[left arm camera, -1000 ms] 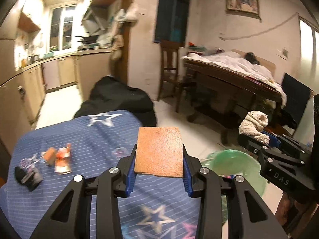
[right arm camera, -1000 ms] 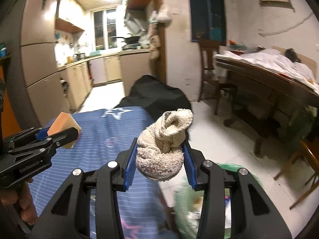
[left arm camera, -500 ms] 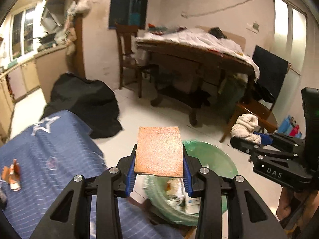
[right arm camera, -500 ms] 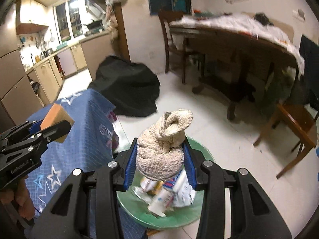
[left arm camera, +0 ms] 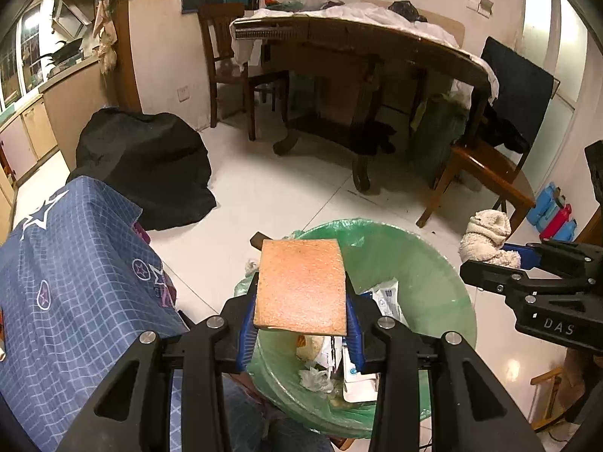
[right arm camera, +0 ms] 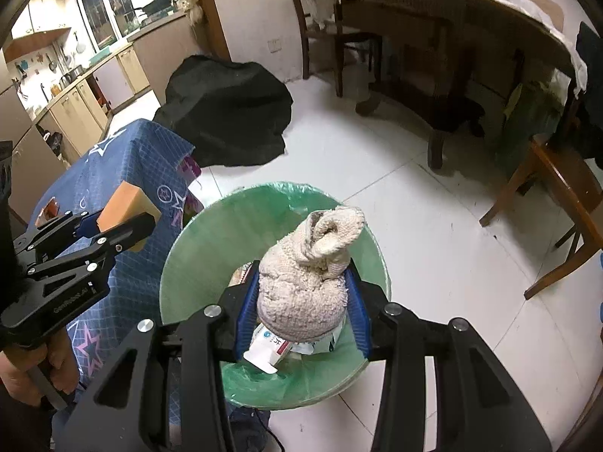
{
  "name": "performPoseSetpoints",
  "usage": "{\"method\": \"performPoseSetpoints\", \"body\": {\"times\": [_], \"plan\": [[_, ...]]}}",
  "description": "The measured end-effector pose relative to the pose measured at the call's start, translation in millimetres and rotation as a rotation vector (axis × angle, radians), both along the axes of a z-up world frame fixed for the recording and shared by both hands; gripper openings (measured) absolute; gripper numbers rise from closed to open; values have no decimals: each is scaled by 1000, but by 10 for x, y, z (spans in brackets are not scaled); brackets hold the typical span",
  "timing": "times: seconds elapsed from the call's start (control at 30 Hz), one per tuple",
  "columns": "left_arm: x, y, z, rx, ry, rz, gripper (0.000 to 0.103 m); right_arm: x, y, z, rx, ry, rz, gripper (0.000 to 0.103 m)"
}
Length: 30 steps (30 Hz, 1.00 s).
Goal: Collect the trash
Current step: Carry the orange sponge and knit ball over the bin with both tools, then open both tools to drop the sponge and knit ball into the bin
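My left gripper (left arm camera: pixel 299 324) is shut on an orange sponge (left arm camera: pixel 300 286) and holds it above the near rim of a bin lined with a green bag (left arm camera: pixel 426 275). My right gripper (right arm camera: pixel 301 312) is shut on a balled beige cloth (right arm camera: pixel 307 275) and holds it over the open bin (right arm camera: pixel 188 263). Paper and packaging trash (left arm camera: pixel 354 361) lies inside the bin. The right gripper with the cloth also shows in the left wrist view (left arm camera: pixel 486 237). The left gripper with the sponge also shows in the right wrist view (right arm camera: pixel 124 203).
A table with a blue star-patterned cloth (left arm camera: pixel 71 275) stands left of the bin, with a small orange scrap (right arm camera: pixel 47 207) on it. A black bag (left arm camera: pixel 147 165) lies on the white floor. A wooden dining table (left arm camera: pixel 361 56) and chairs (left arm camera: pixel 486 173) stand beyond.
Both grippers have swung right, away from the blue table, and tilted down over the green bin. Each keeps its hold on its item.
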<state>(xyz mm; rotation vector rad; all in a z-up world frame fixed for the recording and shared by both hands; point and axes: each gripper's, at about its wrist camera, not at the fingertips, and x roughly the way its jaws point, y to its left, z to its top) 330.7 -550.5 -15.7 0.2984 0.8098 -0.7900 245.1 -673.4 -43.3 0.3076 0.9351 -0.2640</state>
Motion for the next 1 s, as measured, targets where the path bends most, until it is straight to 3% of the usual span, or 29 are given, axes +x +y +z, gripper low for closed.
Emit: {"method": "performPoseSetpoints", "body": {"times": [1.0], "plan": [[102,10,-197,19,23,0,39,-1,-47,-165,30,31,7,40]]}}
